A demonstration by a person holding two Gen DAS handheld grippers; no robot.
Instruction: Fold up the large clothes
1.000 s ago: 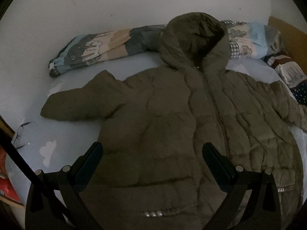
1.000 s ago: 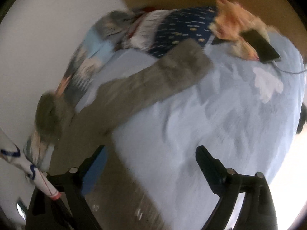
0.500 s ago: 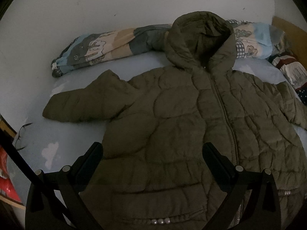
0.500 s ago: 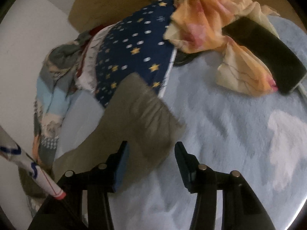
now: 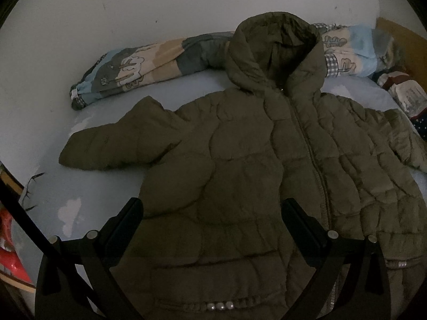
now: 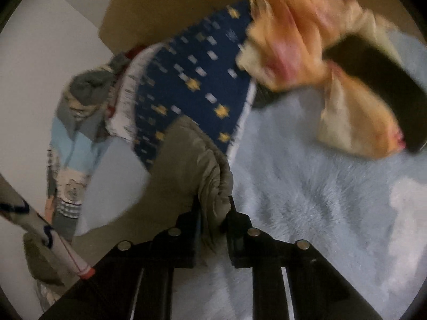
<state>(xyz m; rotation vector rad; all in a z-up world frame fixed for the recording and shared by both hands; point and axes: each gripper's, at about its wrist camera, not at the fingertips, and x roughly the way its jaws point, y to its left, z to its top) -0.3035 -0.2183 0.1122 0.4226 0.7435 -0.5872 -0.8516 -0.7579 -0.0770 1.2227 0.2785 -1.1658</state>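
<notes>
Since half a second ago my right gripper (image 6: 213, 208) has gone from half-open over the cuff to clamped on it: the olive sleeve cuff (image 6: 210, 176) is bunched between the jaws, pinched tight. Left gripper (image 5: 212, 213) hasn't shifted, jaws spread wide, nothing between them, hovering over the lower front of the olive puffer jacket (image 5: 240, 176). Jacket lies flat, front up and zipped, on the pale blue bed sheet (image 5: 88, 186), hood (image 5: 275, 53) propped against the patterned rolled blanket (image 5: 138, 69) along the wall. In the left view the far sleeve runs out of frame at the right edge, and the hem is partly hidden behind my fingers (image 5: 125, 224). Right view is motion-blurred: I can make out a navy star-print cloth (image 6: 197, 85), an orange-and-cream fabric (image 6: 293, 53) and a dark flat object (image 6: 379, 93) on top of it, can't tell what that is. A white pole with a red tip (image 6: 53, 242) cuts across the lower left.
</notes>
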